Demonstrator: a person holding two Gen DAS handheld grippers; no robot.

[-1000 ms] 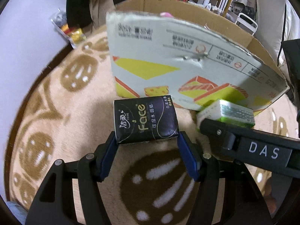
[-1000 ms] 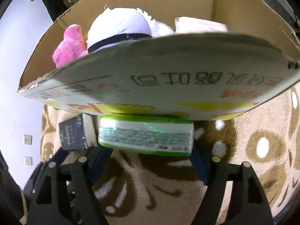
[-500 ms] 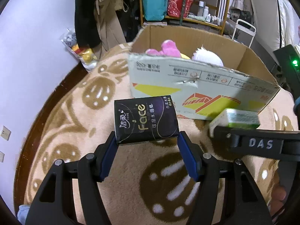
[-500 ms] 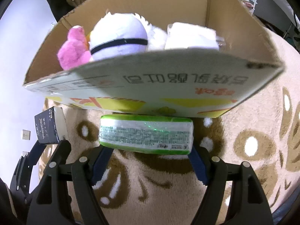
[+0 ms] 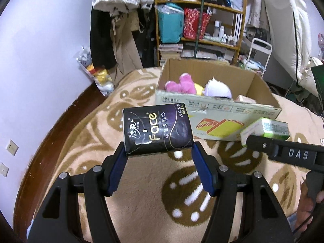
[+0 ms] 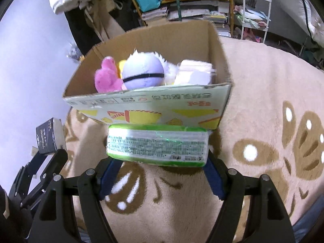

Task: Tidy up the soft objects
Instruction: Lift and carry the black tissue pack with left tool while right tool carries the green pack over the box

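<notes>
My left gripper [image 5: 159, 154] is shut on a black tissue pack [image 5: 157, 129] and holds it in the air in front of the open cardboard box [image 5: 218, 109]. My right gripper [image 6: 158, 162] is shut on a green and white tissue pack [image 6: 158, 144], also held in front of the box [image 6: 154, 111]. This green pack shows at the right in the left wrist view [image 5: 265, 130]. Inside the box lie a pink plush [image 6: 106, 78], a white and lilac plush [image 6: 143, 74] and a pale tissue pack [image 6: 194, 75].
The box stands on a beige blanket with brown patterns [image 5: 158, 192]. Behind it are a shelf with bags and bottles [image 5: 194, 28], hanging clothes [image 5: 113, 30], a white wall at the left and a plastic bag [image 5: 95, 73] by the wall.
Both grippers have risen and drawn back from the box with their packs. The box's inside and the room behind it have come into view.
</notes>
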